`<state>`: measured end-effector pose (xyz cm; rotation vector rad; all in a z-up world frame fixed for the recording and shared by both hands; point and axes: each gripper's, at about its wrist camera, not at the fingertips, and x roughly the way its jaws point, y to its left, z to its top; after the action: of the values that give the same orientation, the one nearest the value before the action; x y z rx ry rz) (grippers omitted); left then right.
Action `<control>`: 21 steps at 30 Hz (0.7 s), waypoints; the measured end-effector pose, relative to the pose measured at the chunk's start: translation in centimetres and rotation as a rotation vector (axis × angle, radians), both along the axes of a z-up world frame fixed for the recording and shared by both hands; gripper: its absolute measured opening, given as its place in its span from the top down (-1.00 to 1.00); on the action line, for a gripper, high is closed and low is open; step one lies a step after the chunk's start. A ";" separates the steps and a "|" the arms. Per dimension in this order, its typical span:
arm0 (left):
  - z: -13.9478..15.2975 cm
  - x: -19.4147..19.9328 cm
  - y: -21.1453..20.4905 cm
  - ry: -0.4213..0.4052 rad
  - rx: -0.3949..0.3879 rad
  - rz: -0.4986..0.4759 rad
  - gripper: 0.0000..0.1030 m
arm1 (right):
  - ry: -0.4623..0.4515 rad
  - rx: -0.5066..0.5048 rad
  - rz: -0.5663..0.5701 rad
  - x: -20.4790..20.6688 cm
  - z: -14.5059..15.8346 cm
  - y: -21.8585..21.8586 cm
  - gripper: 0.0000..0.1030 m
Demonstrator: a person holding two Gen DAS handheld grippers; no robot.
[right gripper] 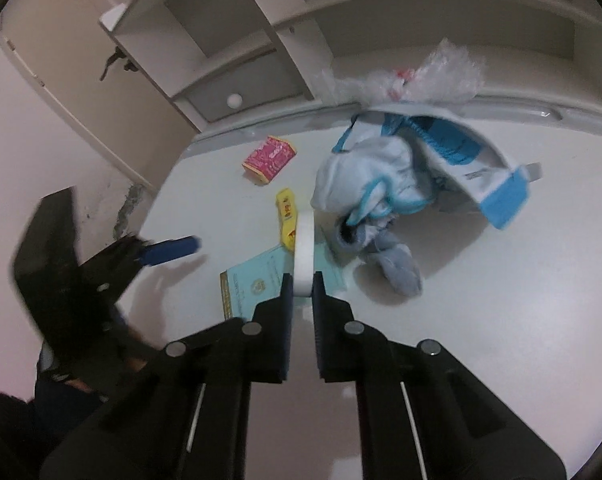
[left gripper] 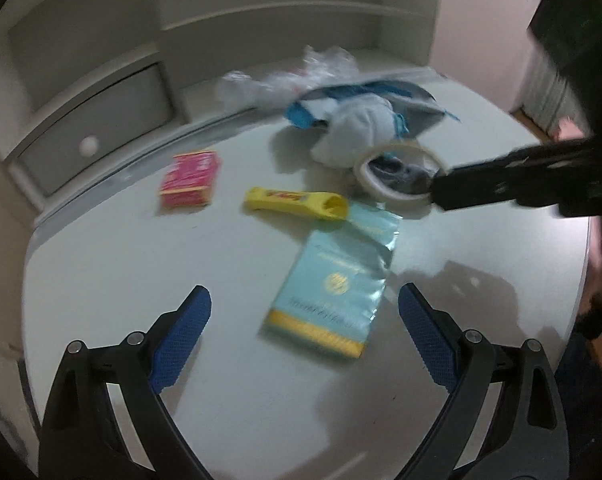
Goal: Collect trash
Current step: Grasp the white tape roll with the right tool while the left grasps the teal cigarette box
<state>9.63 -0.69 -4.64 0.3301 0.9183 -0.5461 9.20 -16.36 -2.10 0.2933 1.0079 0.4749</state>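
Observation:
My right gripper (right gripper: 302, 286) is shut on the rim of a white tape roll (right gripper: 303, 250), held edge-on just above the table. From the left wrist view the same tape roll (left gripper: 397, 174) hangs from the right gripper (left gripper: 435, 196), which comes in from the right. My left gripper (left gripper: 304, 312) stands open and low over a teal packet with a yellow band (left gripper: 333, 296), touching nothing. In the right wrist view the left gripper (right gripper: 169, 250) shows at the left, beside the teal packet (right gripper: 257, 282). A yellow wrapper (left gripper: 297, 202) and a pink box (left gripper: 190, 178) lie farther back.
A heap of pale blue and white cloth and a torn blue-white bag (left gripper: 361, 120) lies behind the tape roll. Crumpled clear plastic (right gripper: 425, 76) sits at the white table's (left gripper: 101, 280) back edge. A shelf unit with a knobbed drawer (left gripper: 89, 132) stands behind.

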 end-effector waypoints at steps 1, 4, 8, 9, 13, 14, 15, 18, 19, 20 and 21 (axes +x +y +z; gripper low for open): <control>-0.2 0.1 -0.5 0.003 0.014 -0.013 -0.79 | -0.008 -0.002 -0.006 -0.6 0.3 -0.6 0.81; -1.1 0.5 -2.0 -0.004 0.075 -0.026 -0.78 | -0.014 -0.005 -0.029 -1.8 0.6 -2.3 0.80; -1.7 0.8 -2.9 0.016 0.081 -0.025 -0.57 | -0.022 -0.006 -0.062 -3.4 0.2 -5.0 0.80; -1.6 0.8 -2.8 0.022 0.069 -0.024 -0.38 | -0.021 -0.008 -0.079 -3.8 0.0 -5.8 0.81; -0.8 -0.1 -3.6 0.019 0.067 -0.004 -0.11 | -0.027 -0.001 -0.126 -5.4 -0.3 -8.7 0.80; -0.2 -0.8 -4.0 0.011 0.062 -0.004 -0.11 | -0.031 0.001 -0.140 -6.0 -0.3 -9.7 0.81; 0.1 -1.4 -4.2 0.003 0.058 -0.004 -0.10 | -0.037 0.003 -0.155 -6.7 -0.3 -10.8 0.81; 1.8 -3.4 -5.7 -0.038 0.052 -0.008 -0.10 | -0.045 0.004 -0.199 -8.7 -0.5 -13.6 0.81; 2.4 -4.1 -6.4 -0.050 0.050 -0.014 -0.10 | -0.045 0.006 -0.227 -9.8 -0.7 -15.2 0.81; 3.0 -4.8 -7.4 -0.070 0.051 -0.022 -0.10 | -0.044 0.006 -0.245 -10.4 -0.8 -16.1 0.81; 3.4 -5.2 -8.0 -0.081 0.051 -0.026 -0.10 | -0.044 0.006 -0.276 -11.5 -0.9 -17.6 0.81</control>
<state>4.42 -8.68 -1.19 0.4084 0.8521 -0.5303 -2.28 -33.95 -3.05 0.4189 0.9067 0.2327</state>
